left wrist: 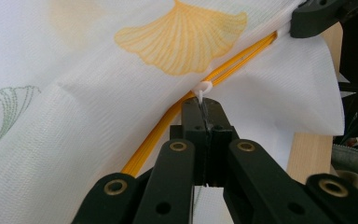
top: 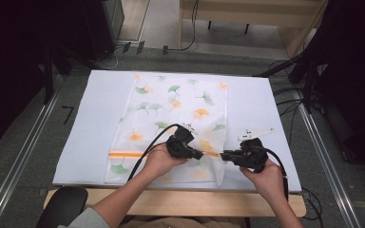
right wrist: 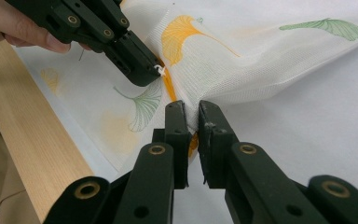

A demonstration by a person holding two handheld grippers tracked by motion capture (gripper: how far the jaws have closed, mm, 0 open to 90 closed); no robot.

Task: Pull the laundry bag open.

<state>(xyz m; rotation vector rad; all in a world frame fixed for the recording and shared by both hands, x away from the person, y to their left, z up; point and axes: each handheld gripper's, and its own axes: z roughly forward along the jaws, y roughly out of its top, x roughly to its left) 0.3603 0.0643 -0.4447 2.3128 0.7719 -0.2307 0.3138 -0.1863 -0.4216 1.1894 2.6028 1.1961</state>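
Note:
A white mesh bag (top: 180, 109) printed with orange and green ginkgo leaves lies flat on the white table cover (top: 95, 123). An orange zipper (top: 126, 154) runs across its near end. My left gripper (left wrist: 203, 105) is shut on the small white zipper pull (left wrist: 203, 88), close to the bag's right side. My right gripper (right wrist: 192, 109) faces it from the right and pinches the bag's fabric (right wrist: 242, 70) at the zipper's end. The two grippers' tips (top: 200, 154) (top: 223, 155) are a short distance apart. The fabric is lifted slightly between them.
The wooden table edge (top: 180, 199) runs along the near side under the cover. A dark chair back (top: 64, 204) sits at the lower left. Cables (top: 285, 102) and metal floor rails (top: 24, 152) flank the table. The other gripper's jaw (left wrist: 314, 18) shows at the upper right.

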